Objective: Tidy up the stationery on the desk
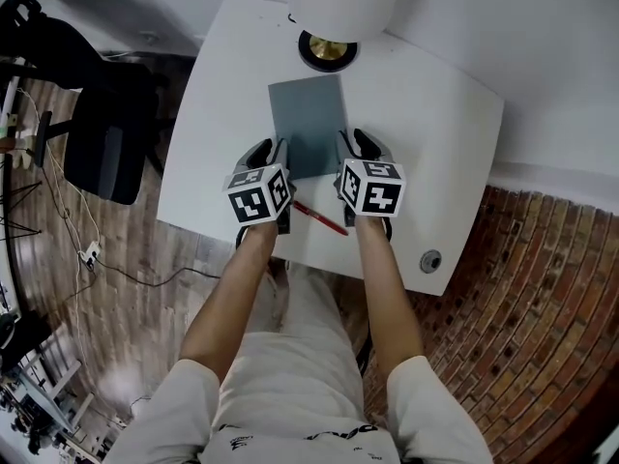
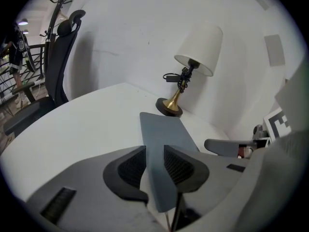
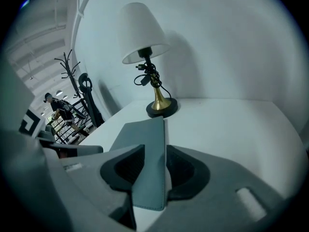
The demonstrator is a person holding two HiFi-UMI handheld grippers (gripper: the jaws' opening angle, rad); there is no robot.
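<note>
Two parted claws: left claw (image 2: 154, 154) and right claw (image 3: 153, 154) each straddle the grey notebook (image 1: 308, 124), seemingly without pressing.

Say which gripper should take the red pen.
Left, probably: one end of the red pen lies beside the left gripper; the right gripper sits slightly farther. Both straddle the notebook.

Your left gripper (image 1: 270, 153): jaws apart, angled down and away.
Your right gripper (image 1: 359, 144): jaws apart, same tilt, alongside.
Your forearms (image 1: 230, 303): extended, parallel.
</note>
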